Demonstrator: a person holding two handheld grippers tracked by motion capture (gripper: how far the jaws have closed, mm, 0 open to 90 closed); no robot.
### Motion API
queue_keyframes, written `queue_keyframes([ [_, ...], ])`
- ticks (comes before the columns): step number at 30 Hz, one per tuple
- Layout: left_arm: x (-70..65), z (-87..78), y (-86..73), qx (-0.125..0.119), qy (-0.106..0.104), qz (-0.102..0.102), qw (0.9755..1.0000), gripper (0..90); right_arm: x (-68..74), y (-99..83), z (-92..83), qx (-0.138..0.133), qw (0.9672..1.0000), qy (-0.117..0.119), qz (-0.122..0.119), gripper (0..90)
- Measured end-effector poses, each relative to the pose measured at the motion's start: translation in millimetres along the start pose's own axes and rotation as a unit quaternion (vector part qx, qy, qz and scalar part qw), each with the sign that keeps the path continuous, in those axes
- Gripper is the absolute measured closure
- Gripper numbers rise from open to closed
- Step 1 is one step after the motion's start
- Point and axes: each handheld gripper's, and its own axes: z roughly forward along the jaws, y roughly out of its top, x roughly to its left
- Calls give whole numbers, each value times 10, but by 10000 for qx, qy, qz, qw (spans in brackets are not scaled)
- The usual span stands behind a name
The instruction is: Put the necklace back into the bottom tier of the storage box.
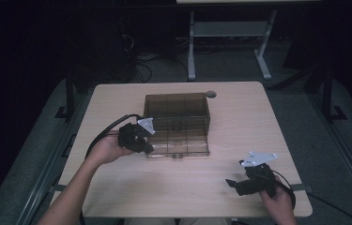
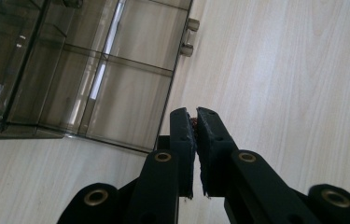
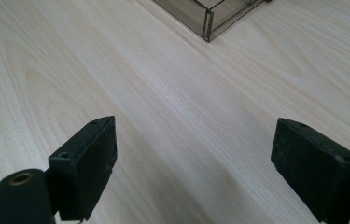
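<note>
The left gripper (image 1: 146,146) (jaws pinched shut, perhaps on something small and reddish) sits at the box's (image 1: 178,123) near-left corner, far nearer than the wide-open right gripper (image 1: 232,183).

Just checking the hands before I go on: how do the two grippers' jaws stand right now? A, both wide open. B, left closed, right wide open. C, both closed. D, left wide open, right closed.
B: in its own view the left gripper has its jaws pressed together beside the smoky plastic box, while the right gripper has its jaws far apart over the bare table.
</note>
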Motion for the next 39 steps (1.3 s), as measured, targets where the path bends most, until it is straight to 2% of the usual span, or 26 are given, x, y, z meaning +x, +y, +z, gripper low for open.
queue_keyframes([
  [13, 76, 55, 83, 20, -26, 31, 10000, 850, -4, 1, -5, -1, 10000, -5, 12, 138],
  [23, 143, 91, 116, 64, 16, -14, 10000, 850, -9, -1, -14, -24, 10000, -4, -23, 138],
  [39, 258, 158, 110, 86, 48, -174, 9998, 850, -23, 2, -47, -122, 9998, -112, 87, 137],
])
